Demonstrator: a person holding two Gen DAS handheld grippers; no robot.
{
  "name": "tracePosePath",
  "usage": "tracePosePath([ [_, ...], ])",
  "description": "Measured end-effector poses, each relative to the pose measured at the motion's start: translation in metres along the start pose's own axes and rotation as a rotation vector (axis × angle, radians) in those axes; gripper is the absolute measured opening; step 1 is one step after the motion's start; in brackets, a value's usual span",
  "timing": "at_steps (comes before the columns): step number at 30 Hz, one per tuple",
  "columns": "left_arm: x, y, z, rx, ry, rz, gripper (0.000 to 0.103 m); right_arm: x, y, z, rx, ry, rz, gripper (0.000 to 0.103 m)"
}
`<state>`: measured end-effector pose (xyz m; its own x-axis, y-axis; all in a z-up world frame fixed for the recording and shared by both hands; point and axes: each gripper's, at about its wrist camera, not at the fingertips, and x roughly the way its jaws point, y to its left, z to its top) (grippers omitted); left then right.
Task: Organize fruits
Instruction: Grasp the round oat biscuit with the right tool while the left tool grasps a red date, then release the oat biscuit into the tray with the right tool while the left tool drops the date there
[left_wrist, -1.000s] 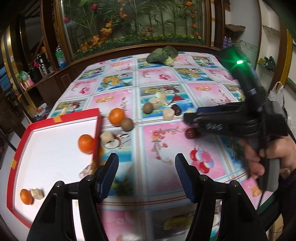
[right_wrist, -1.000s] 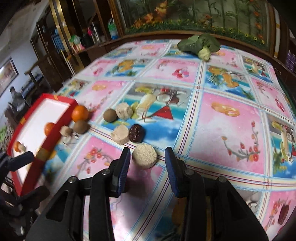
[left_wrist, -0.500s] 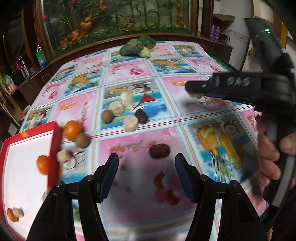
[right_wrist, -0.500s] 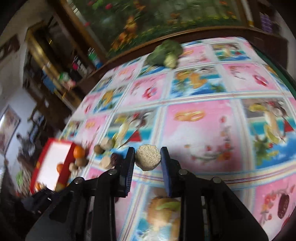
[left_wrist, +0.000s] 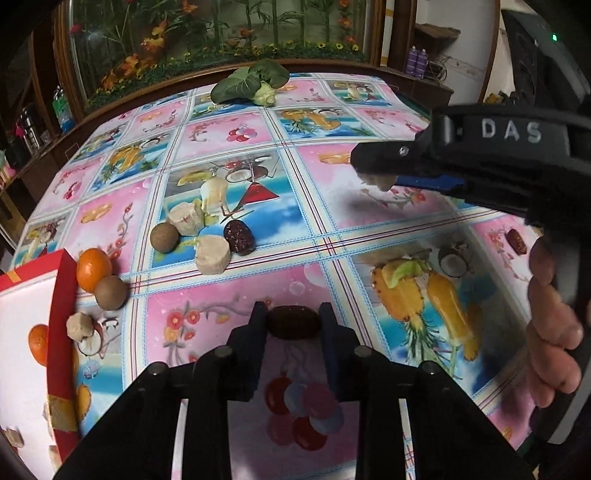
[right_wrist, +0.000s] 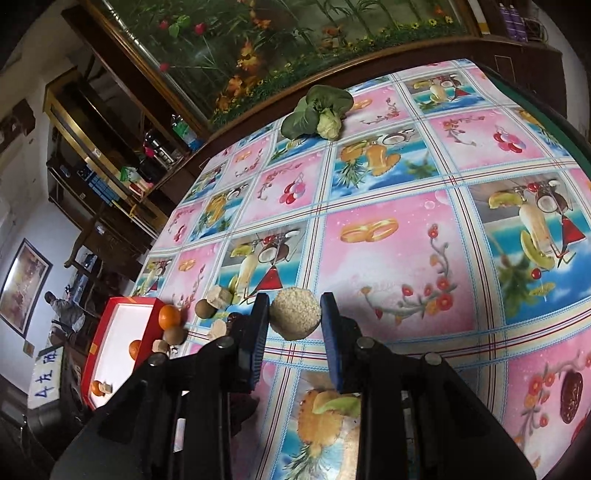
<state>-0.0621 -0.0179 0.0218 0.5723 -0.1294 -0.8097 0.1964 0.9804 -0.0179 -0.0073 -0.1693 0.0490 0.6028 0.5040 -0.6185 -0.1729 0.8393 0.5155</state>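
- Between the fingers of the left gripper (left_wrist: 293, 325) sits a dark red date (left_wrist: 293, 327), squeezed tight from both sides, low over the fruit-print tablecloth (left_wrist: 229, 295).
- Up above the cloth, the right gripper (right_wrist: 294, 318) pinches a round pale grainy slice (right_wrist: 294, 318).
- At the left edge is a red tray (left_wrist: 61, 295) with a white floor. An orange (left_wrist: 38, 344) lies inside it.
- Just outside the tray wall are another orange (left_wrist: 94, 269) and a brown round fruit (left_wrist: 110, 292), touching each other.
- Farther in, a second date (left_wrist: 238, 237) rests beside a pale slice (left_wrist: 212, 254).
- At the far end of the table lies a leafy green vegetable (left_wrist: 251, 84).
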Motion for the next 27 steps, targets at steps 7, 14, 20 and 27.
tracePosePath([
  [7, -0.031, 0.000, -0.008, -0.002, -0.068, 0.023, 0.027, 0.004, 0.000, -0.002, -0.036, -0.019, -0.024, 0.030],
  [14, -0.079, 0.014, -0.034, -0.012, -0.158, 0.070, 0.027, -0.001, -0.005, 0.000, -0.046, -0.107, -0.065, 0.030],
  [20, -0.119, 0.048, -0.050, -0.068, -0.236, 0.132, 0.027, -0.013, 0.000, -0.006, -0.067, -0.190, -0.099, 0.030],
  [27, -0.164, 0.107, -0.064, -0.171, -0.329, 0.244, 0.027, -0.017, 0.079, -0.042, -0.209, -0.196, 0.012, 0.030],
])
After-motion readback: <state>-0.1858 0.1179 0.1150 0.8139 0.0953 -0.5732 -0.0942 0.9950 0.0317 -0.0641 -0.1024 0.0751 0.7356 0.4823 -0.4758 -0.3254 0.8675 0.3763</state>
